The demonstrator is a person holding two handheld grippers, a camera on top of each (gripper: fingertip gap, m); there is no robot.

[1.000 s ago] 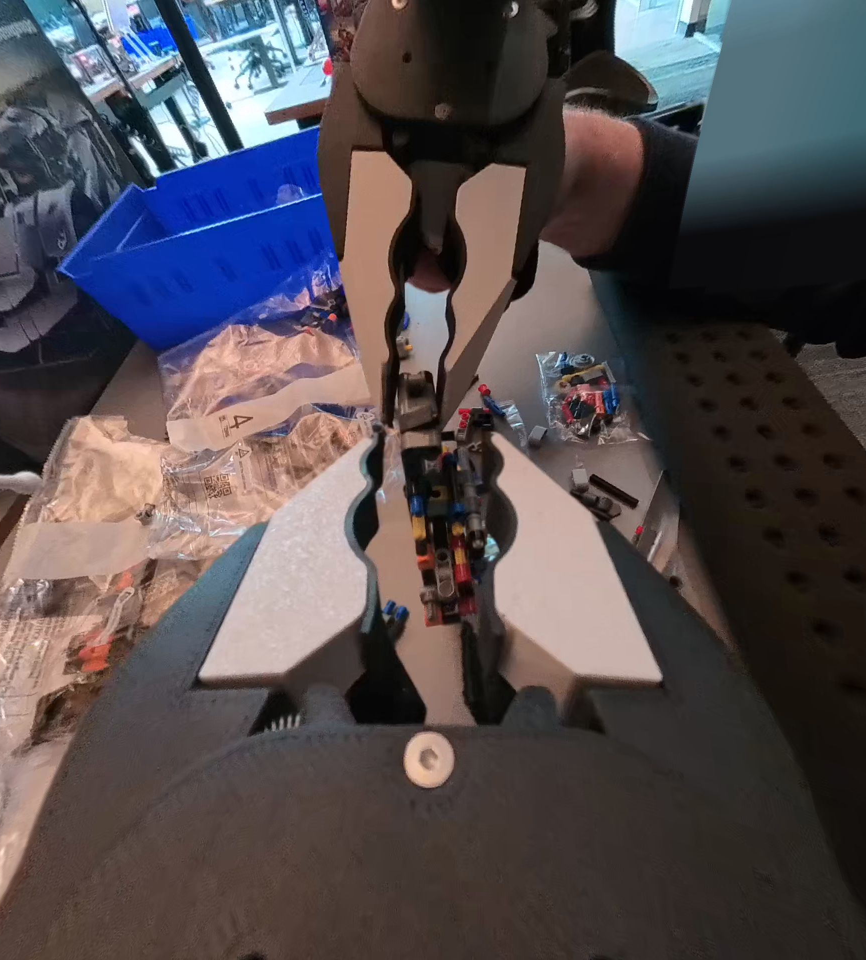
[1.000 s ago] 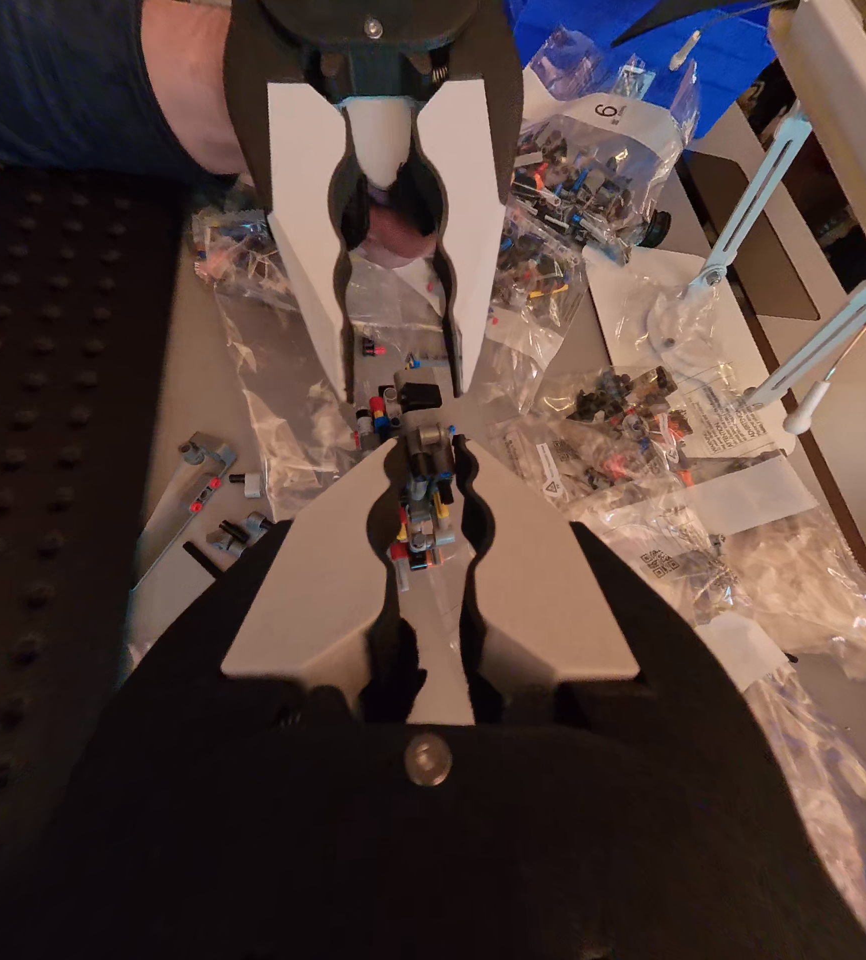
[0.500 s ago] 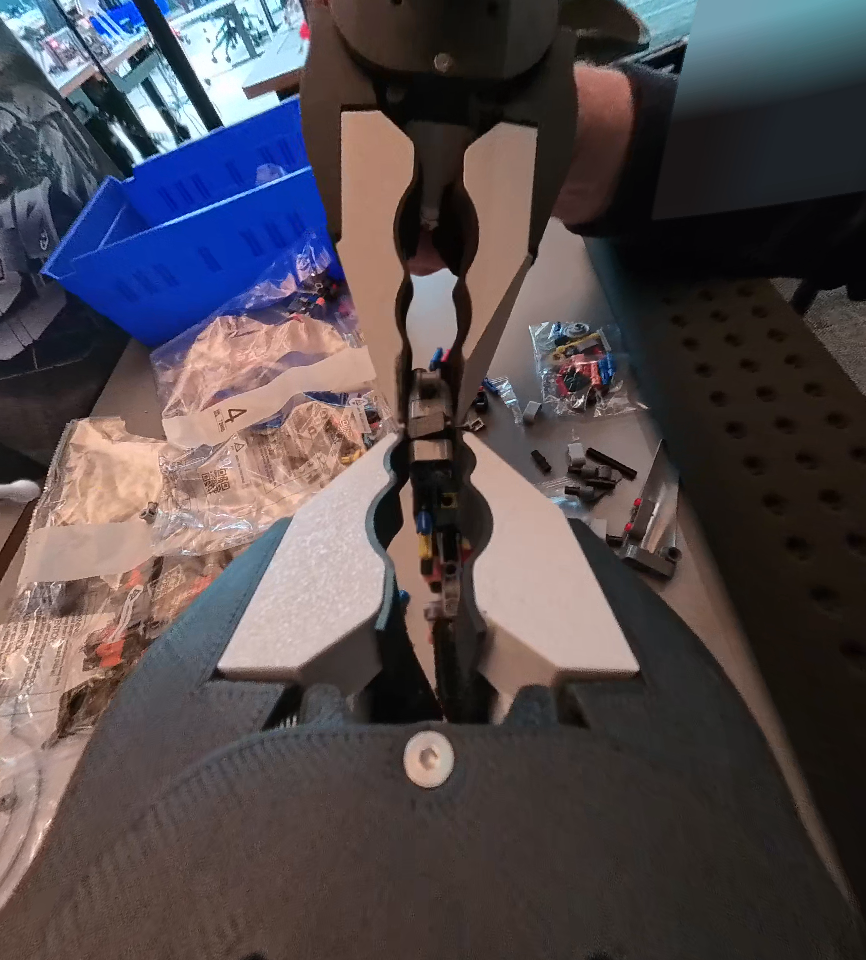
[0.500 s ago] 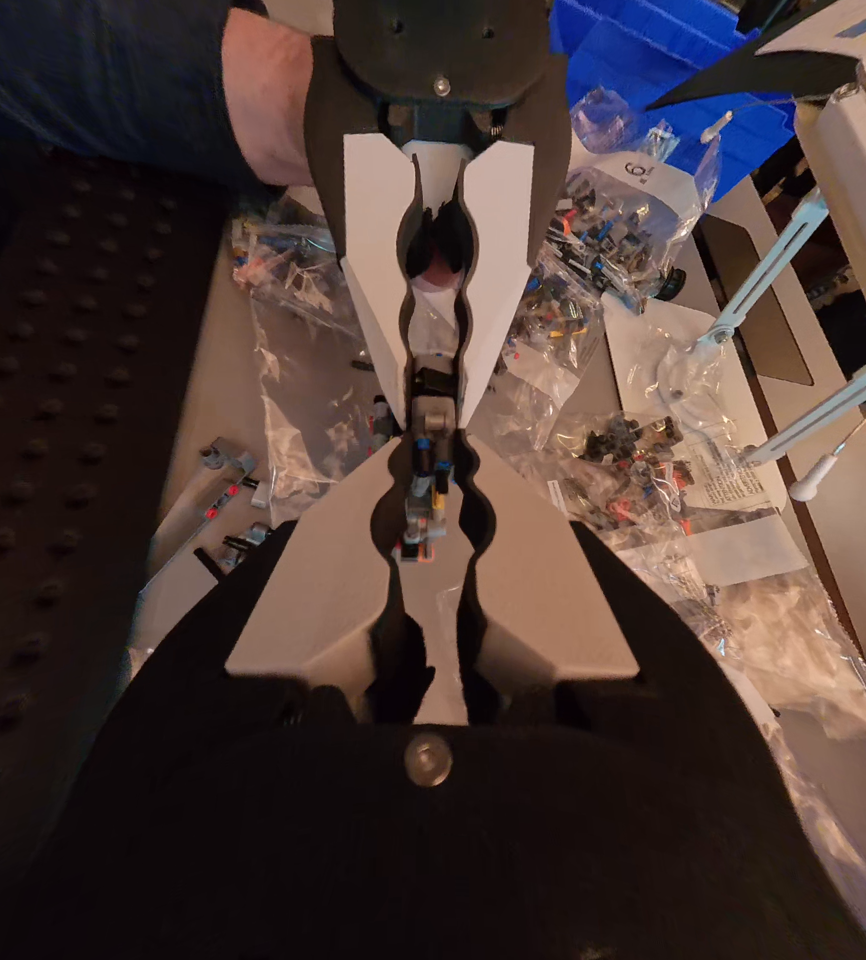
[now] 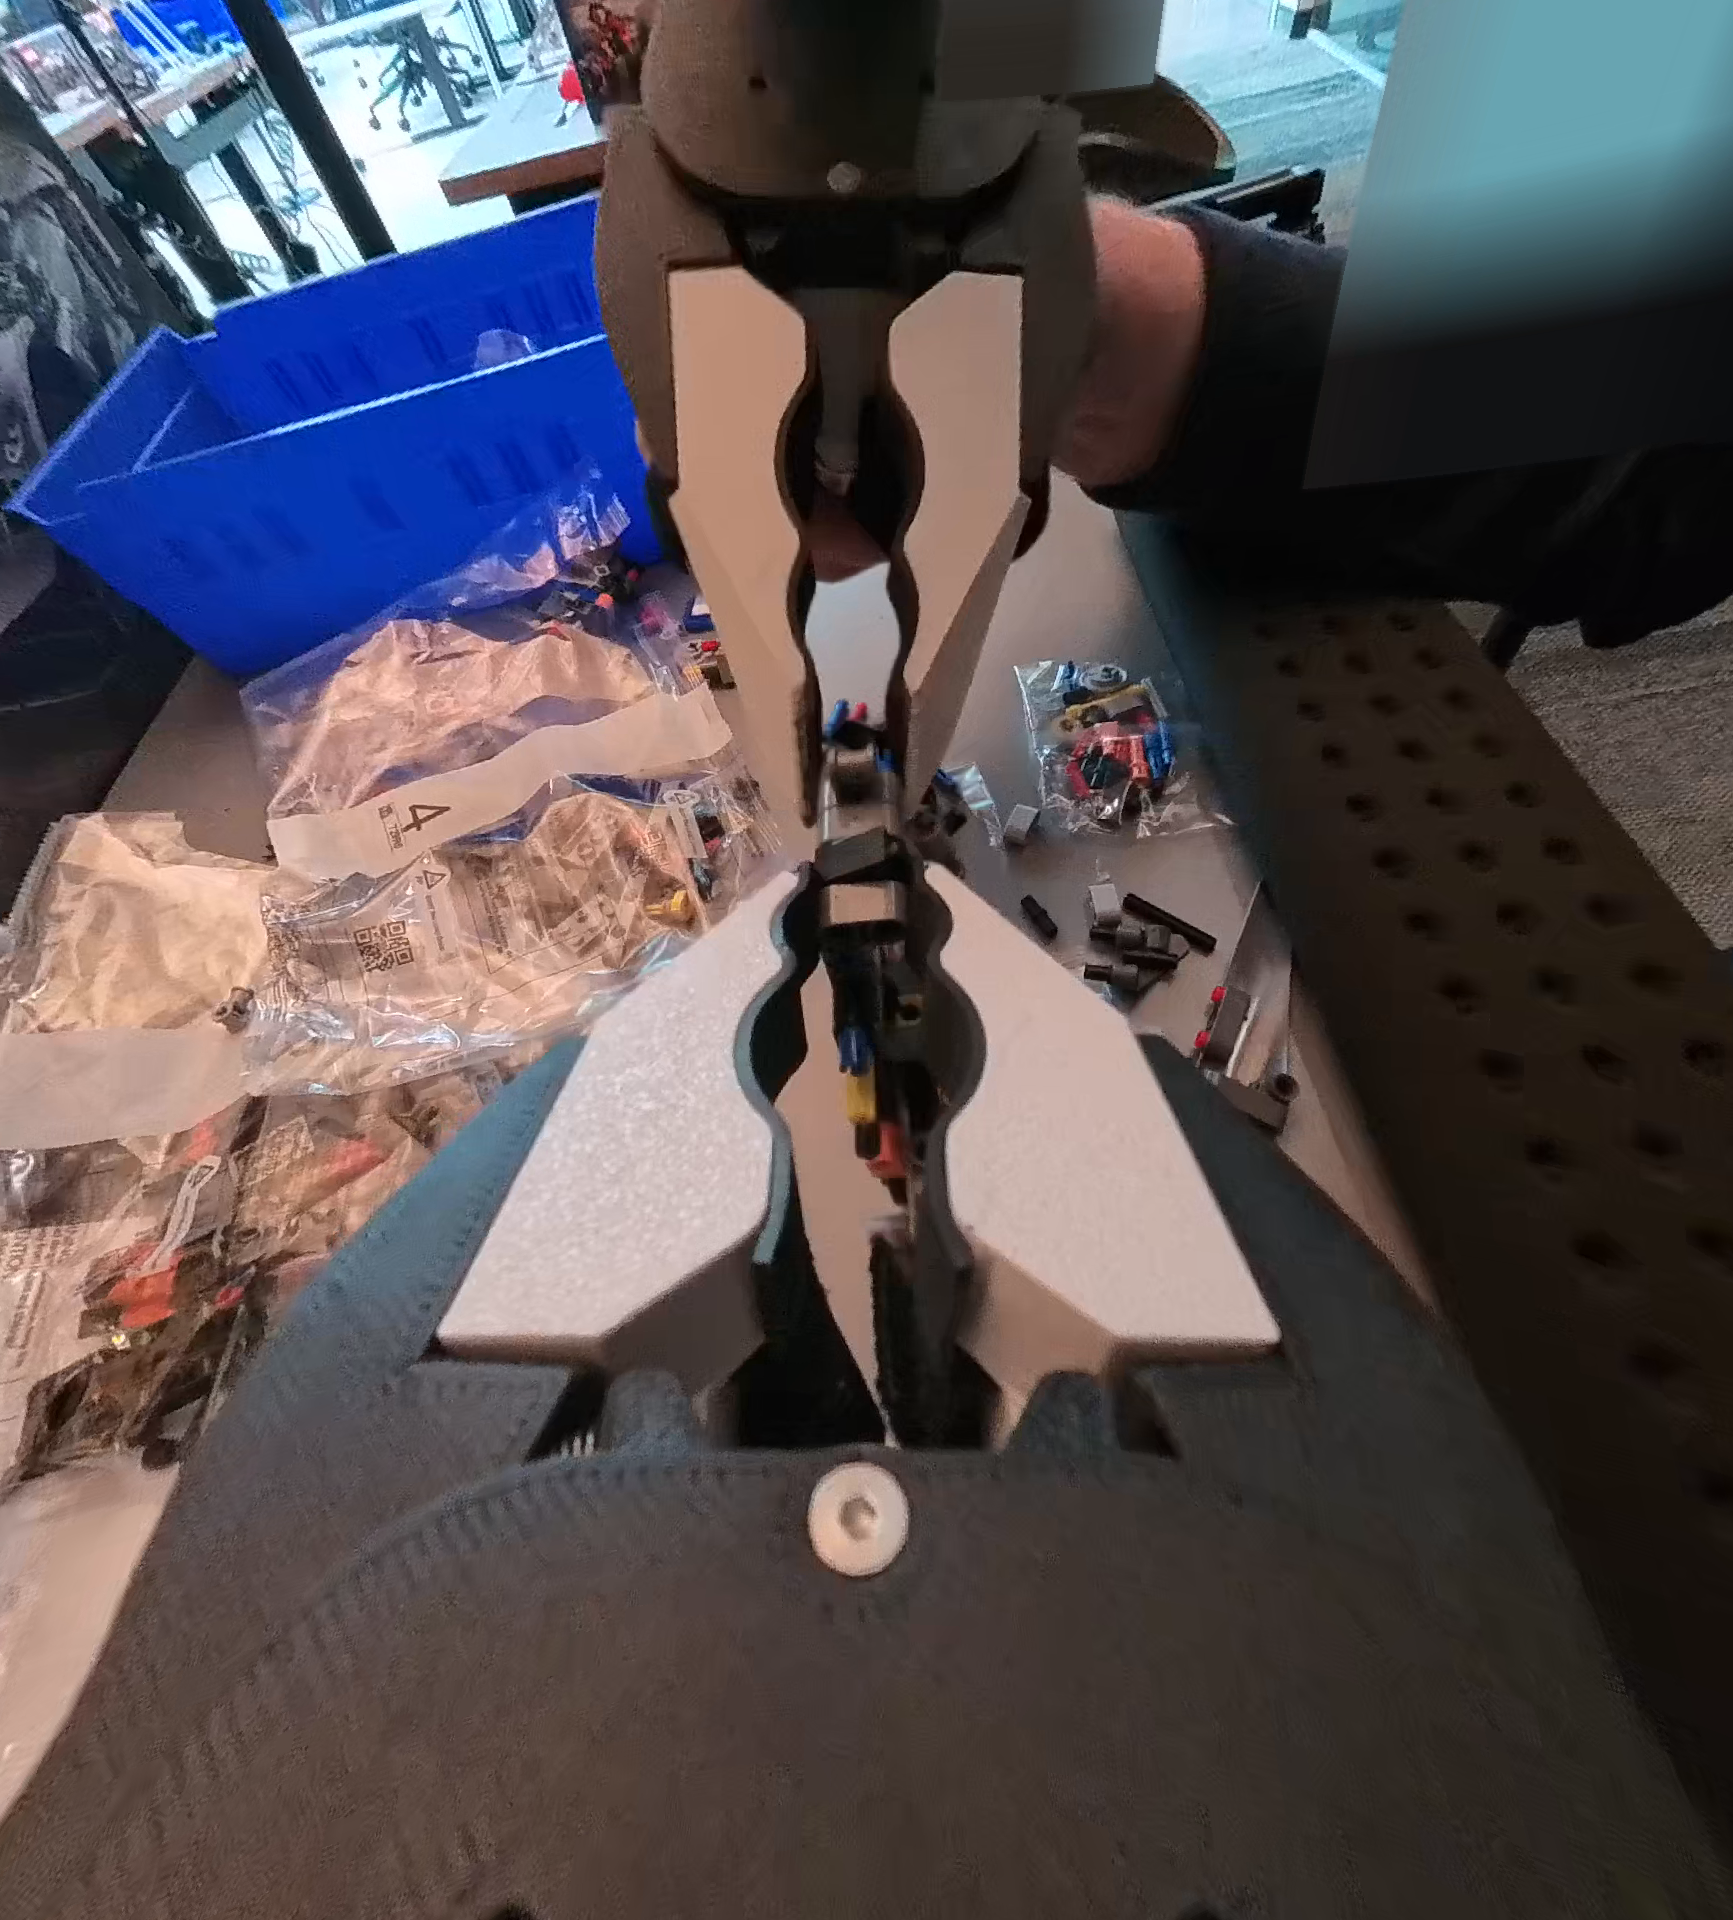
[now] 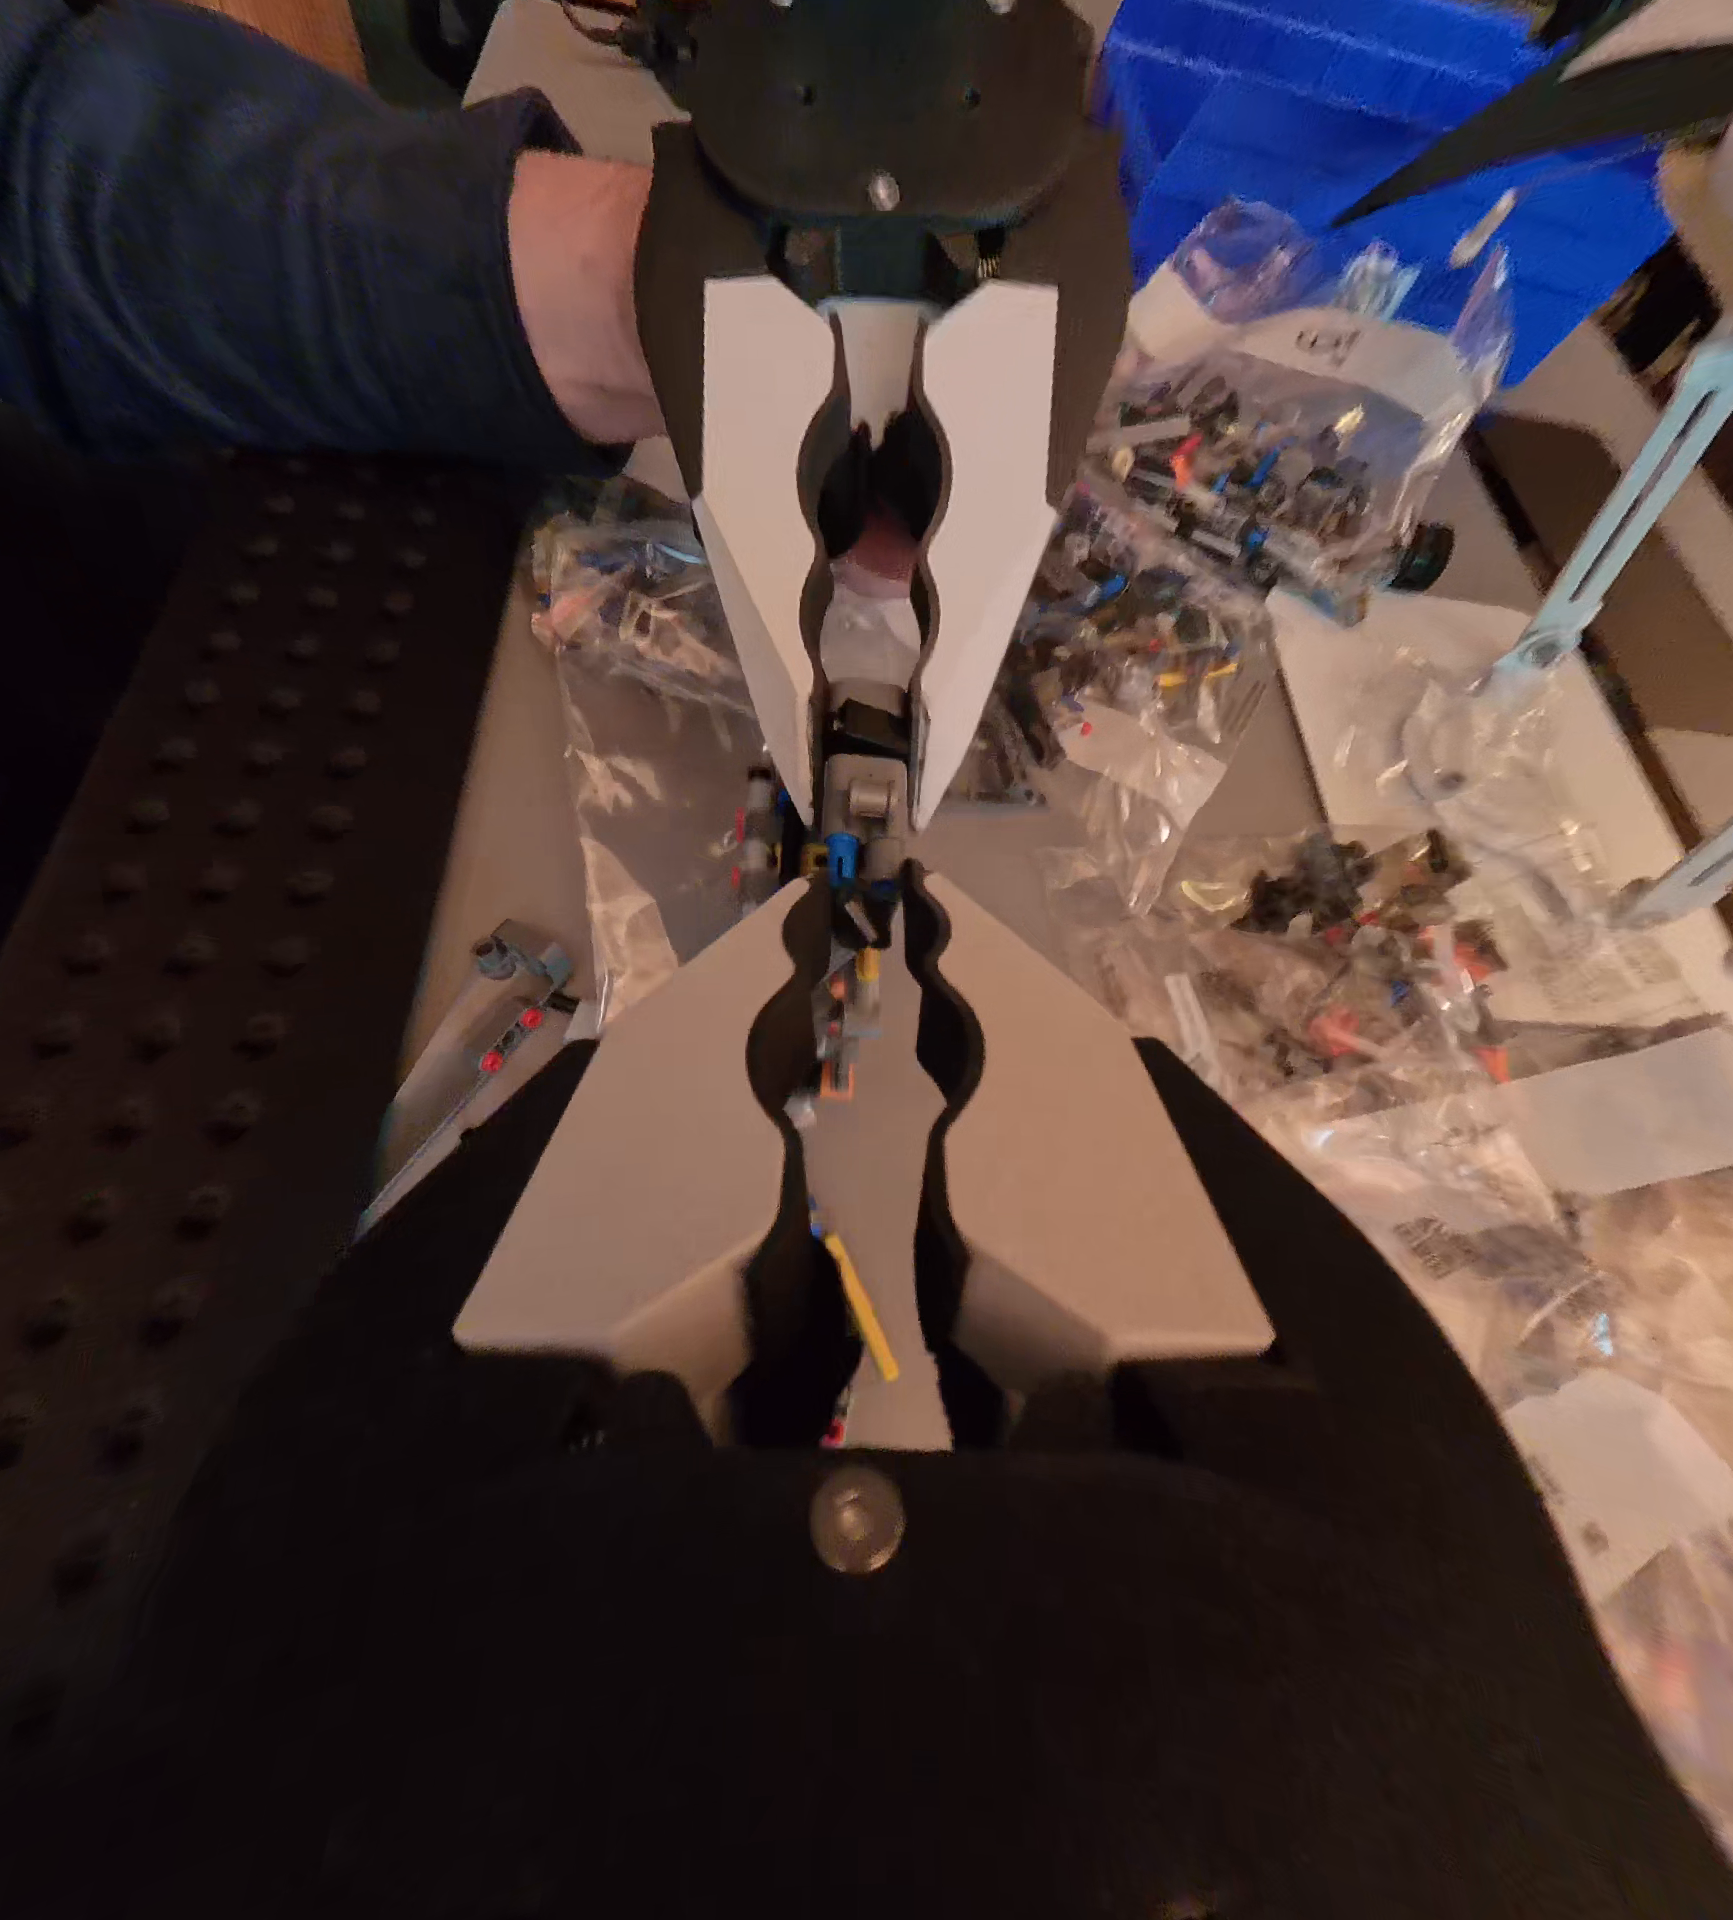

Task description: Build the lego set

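Observation:
A narrow lego assembly (image 5: 857, 899) of dark and grey beams with blue, yellow and red pins is held above the table between the two grippers. My left gripper (image 5: 862, 883) is shut on its black and grey top block. My right gripper (image 5: 851, 805) faces it tip to tip and is shut on the grey piece just beyond. In the right wrist view the assembly (image 6: 867, 800) runs down between the fingers of my right gripper (image 6: 857, 888), and my left gripper (image 6: 867, 821) clamps the far end. A hand shows behind each gripper.
A blue bin (image 5: 342, 468) stands at the back. Clear bags of parts (image 5: 488, 748) cover one side of the grey table, with a small bag (image 5: 1111, 748), loose pieces (image 5: 1142, 935) and a grey beam (image 6: 519, 997) on the other. A black studded mat (image 5: 1516, 987) borders the table. A yellow axle (image 6: 867, 1309) lies below. The grippers are tip to tip, or close to it.
My left gripper's fingers have closed from open onto the assembly. My right gripper has kept its hold throughout. Both grippers have drawn together, tip to tip.

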